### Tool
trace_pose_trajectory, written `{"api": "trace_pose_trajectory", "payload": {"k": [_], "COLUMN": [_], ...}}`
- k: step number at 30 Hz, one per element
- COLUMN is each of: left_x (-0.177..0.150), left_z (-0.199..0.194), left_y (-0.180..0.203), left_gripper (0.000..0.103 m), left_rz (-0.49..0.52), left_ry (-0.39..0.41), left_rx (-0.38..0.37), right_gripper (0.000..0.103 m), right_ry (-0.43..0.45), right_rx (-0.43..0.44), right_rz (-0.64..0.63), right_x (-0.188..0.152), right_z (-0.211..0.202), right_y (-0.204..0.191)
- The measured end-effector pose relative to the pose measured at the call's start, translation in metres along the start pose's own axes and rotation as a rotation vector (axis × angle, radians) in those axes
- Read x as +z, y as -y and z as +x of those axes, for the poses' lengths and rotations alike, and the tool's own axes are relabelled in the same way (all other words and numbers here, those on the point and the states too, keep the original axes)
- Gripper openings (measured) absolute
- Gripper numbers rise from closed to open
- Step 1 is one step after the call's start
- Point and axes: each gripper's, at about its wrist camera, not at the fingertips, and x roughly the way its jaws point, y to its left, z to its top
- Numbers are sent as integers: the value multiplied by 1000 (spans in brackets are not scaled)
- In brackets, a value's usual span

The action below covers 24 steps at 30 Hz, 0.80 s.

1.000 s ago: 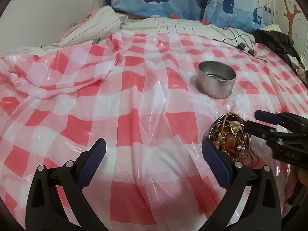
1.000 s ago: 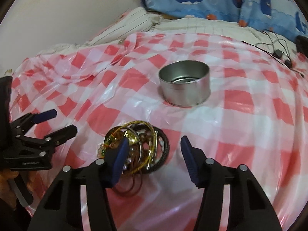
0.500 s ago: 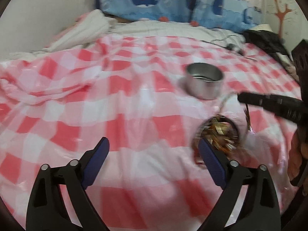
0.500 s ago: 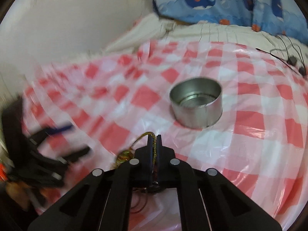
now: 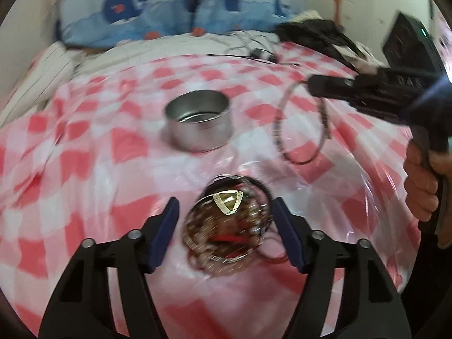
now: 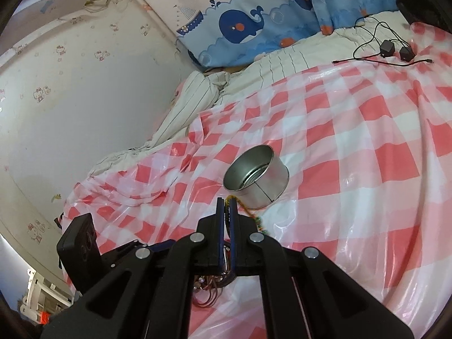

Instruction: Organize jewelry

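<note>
Left wrist view: the left gripper occupies the lower centre of the frame, its blue-padded fingers standing partly open on either side of a tangled pile of gold, beaded and dark bracelets. The jaws have just been closing; the pile lies between them on the bed's red-and-white checked plastic sheet, and contact between pads and pile cannot be made out through the blur. Above the pile, at frame centre, stands a round, open, silver metal tin.

At the upper right, the right gripper, held by a person's hand, has its fingers pressed together on a thin dark beaded bracelet, which hangs as a loop clear of the sheet, to the right of the tin.

Right wrist view: the right gripper sits at lower centre with its fingers closed, a yellow-green beaded strand of the bracelet emerging between them and trailing to the right. The tin lies just beyond the fingertips, tilted in this view by the camera's roll. Part of the jewelry pile shows below the gripper body. The left gripper's black body appears at the lower left.

Background: blue whale-print fabric at the top, a striped white bedsheet beside the wall, and black cables with adapters at the upper right.
</note>
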Motion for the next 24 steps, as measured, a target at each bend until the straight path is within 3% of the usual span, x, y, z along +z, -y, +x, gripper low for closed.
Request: {"api": "trace_pose_trajectory", "payload": {"k": [2, 9, 16, 20, 22, 23, 24], "left_x": [5, 6, 11, 12, 11, 11, 11], "left_z": [8, 21, -10, -7, 1, 4, 6], "left_y": [6, 2, -1, 1, 5, 8, 12], "left_gripper": [54, 0, 0, 3, 34, 59, 60], "left_rz": [33, 19, 6, 41, 67, 81, 98], "left_ry": [-21, -52, 2, -40, -72, -69, -55], "left_rx": [1, -28, -40, -31, -38, -16, -9], "right_gripper": [4, 4, 4, 4, 4, 4, 4], "right_ry": [2, 7, 14, 11, 10, 10, 9], "right_rx": [7, 16, 26, 32, 35, 35, 35], "right_rz": [2, 28, 37, 39, 39, 39, 38], "right_x": [-1, -1, -2, -1, -1, -1, -2], "right_z": [-1, -2, -4, -4, -4, -4, -3], "right_y": [2, 6, 7, 7, 7, 7, 7]}}
